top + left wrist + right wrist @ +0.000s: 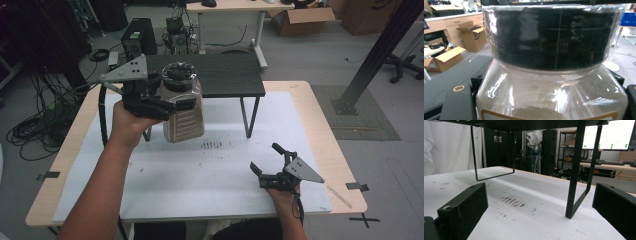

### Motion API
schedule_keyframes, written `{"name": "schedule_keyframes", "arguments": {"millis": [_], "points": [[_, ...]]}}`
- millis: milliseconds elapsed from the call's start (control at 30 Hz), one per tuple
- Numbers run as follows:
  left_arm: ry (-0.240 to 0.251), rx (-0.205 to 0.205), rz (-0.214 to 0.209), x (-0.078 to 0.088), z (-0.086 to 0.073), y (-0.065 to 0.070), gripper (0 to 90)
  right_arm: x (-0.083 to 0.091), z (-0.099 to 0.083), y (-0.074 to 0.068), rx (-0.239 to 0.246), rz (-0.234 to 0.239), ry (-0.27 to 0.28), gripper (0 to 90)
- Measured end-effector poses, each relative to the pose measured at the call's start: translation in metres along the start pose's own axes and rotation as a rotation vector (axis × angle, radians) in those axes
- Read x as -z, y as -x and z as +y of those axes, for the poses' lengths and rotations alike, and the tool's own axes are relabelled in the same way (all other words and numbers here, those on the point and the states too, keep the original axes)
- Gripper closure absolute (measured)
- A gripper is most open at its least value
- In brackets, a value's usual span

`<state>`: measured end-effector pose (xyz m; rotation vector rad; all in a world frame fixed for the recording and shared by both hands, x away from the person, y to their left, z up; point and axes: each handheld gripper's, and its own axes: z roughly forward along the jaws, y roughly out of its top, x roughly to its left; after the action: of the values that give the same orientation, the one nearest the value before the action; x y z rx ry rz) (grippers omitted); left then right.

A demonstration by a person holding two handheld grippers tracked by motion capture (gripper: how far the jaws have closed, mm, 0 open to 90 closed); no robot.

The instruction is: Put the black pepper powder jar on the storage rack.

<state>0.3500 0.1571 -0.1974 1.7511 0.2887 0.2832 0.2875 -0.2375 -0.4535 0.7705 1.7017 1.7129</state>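
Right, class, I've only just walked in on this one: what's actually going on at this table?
A person is working with a gripper in each hand. The left gripper is shut on a clear jar with a black lid, holding it up above the white table cover, just in front of a small black shelf. The jar holds something pale and powdery. The right gripper waits low near the table's front right, jaws open and empty, facing the shelf's legs.

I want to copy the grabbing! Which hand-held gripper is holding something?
The left hand-held gripper: it's shut on the big black-lidded jar, lifted off the table. The right hand-held gripper is open, holding nothing.
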Motion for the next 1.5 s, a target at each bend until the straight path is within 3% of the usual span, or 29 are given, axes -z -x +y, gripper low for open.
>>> {"name": "schedule_keyframes", "arguments": {"millis": [300, 733, 900, 1067, 1500], "points": [[0.002, -0.017, 0.001, 0.003, 0.023, -0.012, 22.5, 0.000, 0.000, 0.000, 0.000, -0.001, 0.001, 0.0], [0.009, -0.022, 0.064, 0.012, 0.045, -0.046, 22.5, 0.000, 0.000, 0.000, -0.002, 0.000, 0.001, 0.0], [0.004, -0.008, 0.112, 0.012, 0.046, -0.062, 22.5, 0.000, 0.000, 0.000, -0.001, -0.001, 0.002, 0.0], [0.012, 0.011, 0.134, 0.013, 0.044, -0.077, 22.4, 0.000, 0.000, 0.000, 0.001, -0.002, 0.003, 0.0], [0.039, 0.070, 0.241, 0.008, 0.029, -0.114, 22.4, 0.001, 0.000, 0.000, 0.001, -0.003, 0.006, 0.0]]}}
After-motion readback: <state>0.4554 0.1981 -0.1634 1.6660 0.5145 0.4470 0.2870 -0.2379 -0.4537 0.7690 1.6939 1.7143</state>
